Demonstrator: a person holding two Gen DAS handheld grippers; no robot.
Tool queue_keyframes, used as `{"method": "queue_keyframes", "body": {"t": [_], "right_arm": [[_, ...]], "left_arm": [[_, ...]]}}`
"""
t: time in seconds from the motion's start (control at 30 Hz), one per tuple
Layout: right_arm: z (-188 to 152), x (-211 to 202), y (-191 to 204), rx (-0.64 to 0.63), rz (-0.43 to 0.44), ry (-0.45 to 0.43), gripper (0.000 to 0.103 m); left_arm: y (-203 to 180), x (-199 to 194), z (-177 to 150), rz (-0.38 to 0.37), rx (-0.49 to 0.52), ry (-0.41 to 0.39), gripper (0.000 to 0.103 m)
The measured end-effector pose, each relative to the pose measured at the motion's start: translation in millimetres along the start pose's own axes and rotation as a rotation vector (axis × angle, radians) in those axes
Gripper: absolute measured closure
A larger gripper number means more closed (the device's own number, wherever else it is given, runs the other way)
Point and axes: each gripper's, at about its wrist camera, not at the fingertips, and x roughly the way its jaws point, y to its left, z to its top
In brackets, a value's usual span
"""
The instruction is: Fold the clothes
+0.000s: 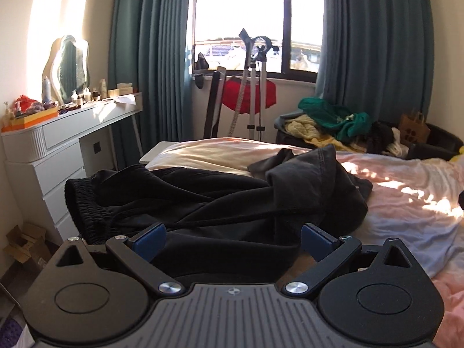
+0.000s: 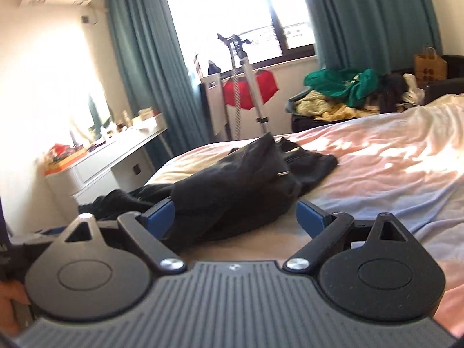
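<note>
A crumpled black garment (image 1: 220, 200) with an elastic waistband at its left end lies on the bed (image 1: 406, 203). A dark grey garment (image 1: 313, 171) lies bunched on its far right part. My left gripper (image 1: 233, 239) is open, low at the near edge of the black garment, with cloth between the blue pads. In the right wrist view the same dark clothes (image 2: 237, 179) lie ahead on the bed (image 2: 391, 168). My right gripper (image 2: 235, 220) is open, its left pad against the dark cloth's near edge.
A white dresser (image 1: 66, 142) with a mirror and clutter stands left of the bed. A metal stand (image 1: 255, 87) and a red item stand under the window. A pile of green and yellow clothes (image 1: 333, 121) sits far right. Cardboard lies on the floor (image 1: 26, 243).
</note>
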Motion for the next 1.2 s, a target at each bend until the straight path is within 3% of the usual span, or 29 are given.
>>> {"method": "queue_keyframes", "body": {"t": [0.2,0.3,0.43,0.57,0.67,0.7,0.8,0.83,1.03,1.2], "right_arm": [[-2,13,-63,0.114,-0.142,-0.038,0.011],[-4,30,-88,0.152,-0.195,-0.03,0.011],[-11,50,-112,0.231,-0.199,0.006,0.011],[-21,73,-126,0.247,-0.203,0.044,0.011],[-25,86,-135,0.271,-0.193,0.058,0.011],[-26,89,-138,0.274,-0.196,0.059,0.011],[-29,95,-144,0.296,-0.204,0.07,0.011],[-30,96,-146,0.309,-0.201,0.073,0.011],[-26,84,-144,0.318,-0.192,0.036,0.011],[-19,65,-141,0.334,-0.18,-0.008,0.011]], "left_arm": [[-55,86,35,-0.036,0.102,0.008,0.008],[-90,141,59,-0.029,0.143,0.006,0.015],[-135,212,88,-0.032,0.191,-0.02,0.015],[-172,277,111,-0.006,0.21,0.023,0.022],[-189,304,114,0.017,0.222,0.048,0.04],[-193,309,113,0.001,0.227,0.053,0.061],[-198,305,111,-0.01,0.245,0.041,0.094],[-198,296,110,-0.019,0.25,0.027,0.098],[-187,196,107,-0.146,0.347,-0.088,0.1],[-164,97,83,-0.246,0.411,-0.155,0.1]]}}
